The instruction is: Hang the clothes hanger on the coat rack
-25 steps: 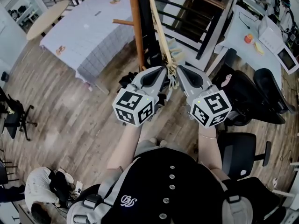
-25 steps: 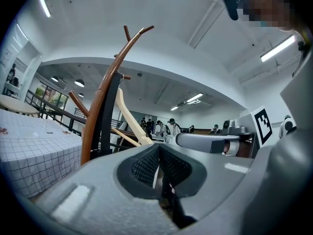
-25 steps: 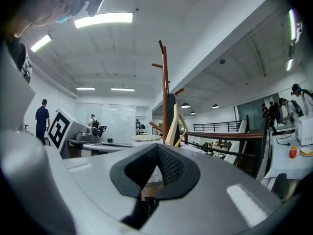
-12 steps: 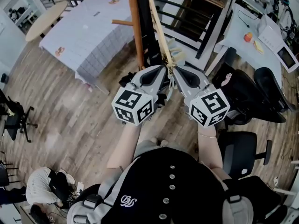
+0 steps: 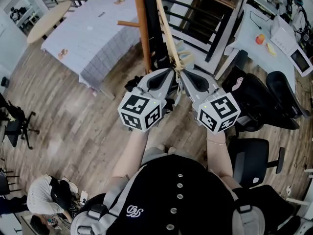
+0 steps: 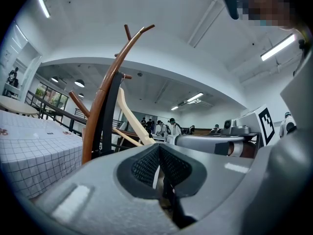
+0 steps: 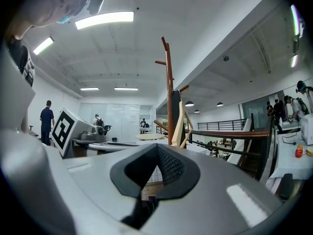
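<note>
Pale-wood clothes hanger point(image 5: 167, 31) in the head view, slanted up just beside the brown coat rack point(image 5: 142, 28), lower end between the two gripper tips. Holds both forearms point(image 5: 129, 153) straight ahead, left gripper point(image 5: 172, 72) and right gripper point(image 5: 184, 73) side by side, angled inward, tips close.

Left gripper view: pads pinched on a pale sliver in line with the clothes hanger point(image 6: 128, 115).

Right gripper view: jaws clamped together on nothing, clothes hanger point(image 7: 179, 124) ahead against the coat rack point(image 7: 169, 92).
</note>
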### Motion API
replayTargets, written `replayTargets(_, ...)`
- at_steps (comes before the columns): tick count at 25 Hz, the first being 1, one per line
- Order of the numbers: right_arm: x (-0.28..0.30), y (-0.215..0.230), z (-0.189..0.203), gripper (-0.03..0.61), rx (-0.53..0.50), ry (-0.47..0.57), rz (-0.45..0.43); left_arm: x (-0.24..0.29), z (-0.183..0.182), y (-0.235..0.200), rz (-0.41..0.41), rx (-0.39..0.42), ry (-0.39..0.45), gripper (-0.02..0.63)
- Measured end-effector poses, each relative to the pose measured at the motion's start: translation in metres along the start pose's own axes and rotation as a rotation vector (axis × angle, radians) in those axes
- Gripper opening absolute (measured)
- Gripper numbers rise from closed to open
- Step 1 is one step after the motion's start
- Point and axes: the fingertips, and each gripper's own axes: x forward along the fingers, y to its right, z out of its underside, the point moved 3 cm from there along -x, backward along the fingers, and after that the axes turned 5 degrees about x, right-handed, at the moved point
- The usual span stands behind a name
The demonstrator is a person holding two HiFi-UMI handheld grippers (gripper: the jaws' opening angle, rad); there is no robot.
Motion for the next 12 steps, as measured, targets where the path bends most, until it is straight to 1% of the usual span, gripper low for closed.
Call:
replayTargets(6, 0.001, 0.014, 0.000, 0.000, 0.003, -0.003, 0.001, 0.012, 0.004, -0.001, -0.006, -0.010, -0.005, -0.002)
replayTargets(12, 0.003, 0.013, 0.003, 0.000, 0.006, -0.007, 0.000, 0.012, 0.005, -0.002, 0.003, -0.015, -0.006, -0.001)
